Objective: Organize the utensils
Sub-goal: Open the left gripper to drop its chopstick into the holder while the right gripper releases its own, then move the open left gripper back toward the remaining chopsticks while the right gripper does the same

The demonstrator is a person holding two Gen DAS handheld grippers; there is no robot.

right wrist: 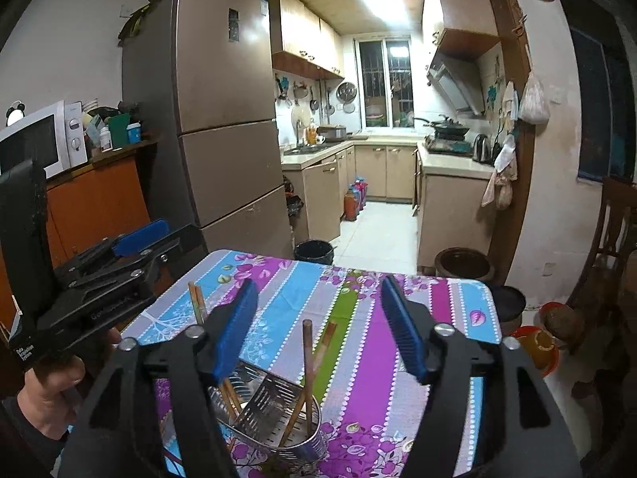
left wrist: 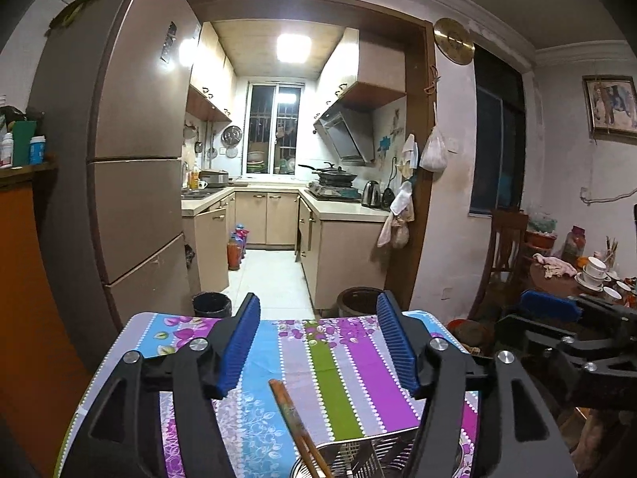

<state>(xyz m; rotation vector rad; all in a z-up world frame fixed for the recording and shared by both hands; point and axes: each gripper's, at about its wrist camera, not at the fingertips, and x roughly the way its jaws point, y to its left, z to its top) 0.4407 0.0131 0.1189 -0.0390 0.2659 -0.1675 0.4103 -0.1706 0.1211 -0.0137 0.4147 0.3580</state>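
Table in striped floral cloth (right wrist: 358,318), facing kitchen doorway. Perforated steel utensil holder (right wrist: 274,410) holds wooden chopsticks (right wrist: 307,358). Left gripper (left wrist: 318,338), right gripper (right wrist: 318,318): spread, empty. Right view alone: white microwave (right wrist: 40,139).

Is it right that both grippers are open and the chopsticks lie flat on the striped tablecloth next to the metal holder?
Not quite. The chopsticks do not lie flat: the right wrist view shows them standing tilted inside the metal holder on the striped tablecloth. The rest holds: the left gripper and right gripper are both open.
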